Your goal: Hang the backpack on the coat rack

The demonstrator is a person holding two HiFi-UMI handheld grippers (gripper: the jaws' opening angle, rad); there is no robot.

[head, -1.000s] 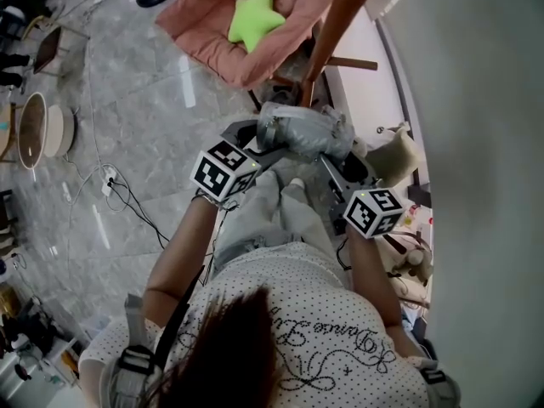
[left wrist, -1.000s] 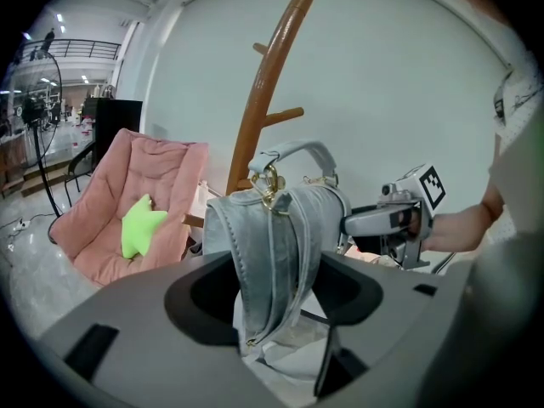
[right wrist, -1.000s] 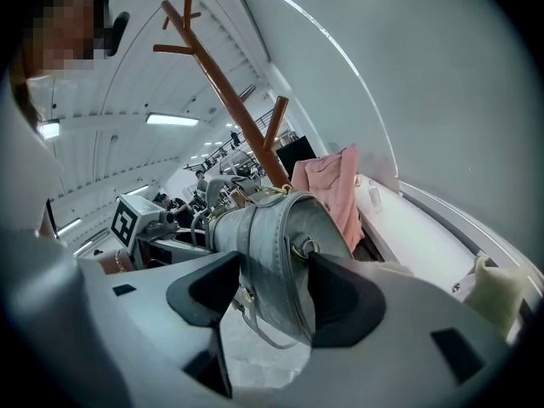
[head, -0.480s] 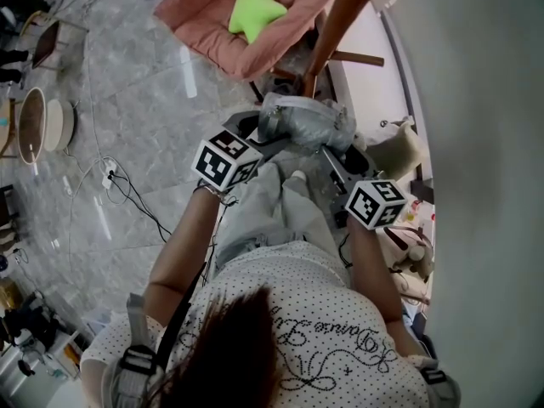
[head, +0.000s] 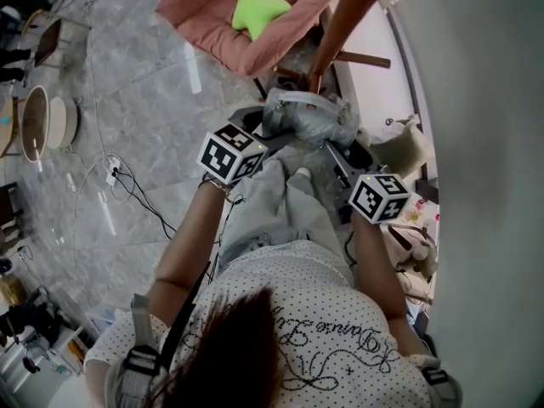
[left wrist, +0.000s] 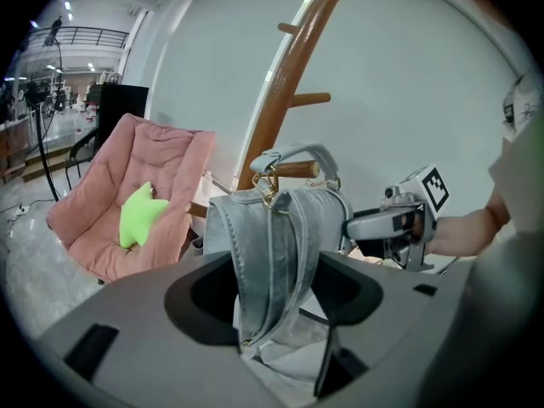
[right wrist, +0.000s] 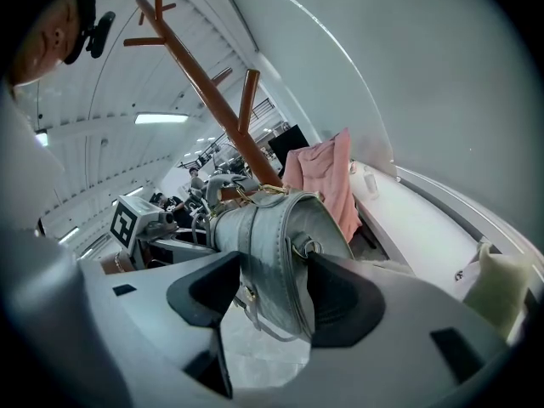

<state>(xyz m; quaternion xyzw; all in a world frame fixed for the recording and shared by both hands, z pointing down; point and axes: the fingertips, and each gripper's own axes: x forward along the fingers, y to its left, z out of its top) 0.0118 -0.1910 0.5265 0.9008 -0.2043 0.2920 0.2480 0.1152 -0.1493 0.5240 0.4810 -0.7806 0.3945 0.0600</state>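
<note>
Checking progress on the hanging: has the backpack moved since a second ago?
No clear move: the backpack sits as near the rack as before; the whole view shifted together.

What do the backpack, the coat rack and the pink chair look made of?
The backpack looks like grey-blue faux leather or coated fabric: matte, stitched seams, gold-coloured metal rings. The coat rack seems wood: smooth brown, slight sheen. The pink chair is soft padded fabric with quilted folds.
</note>
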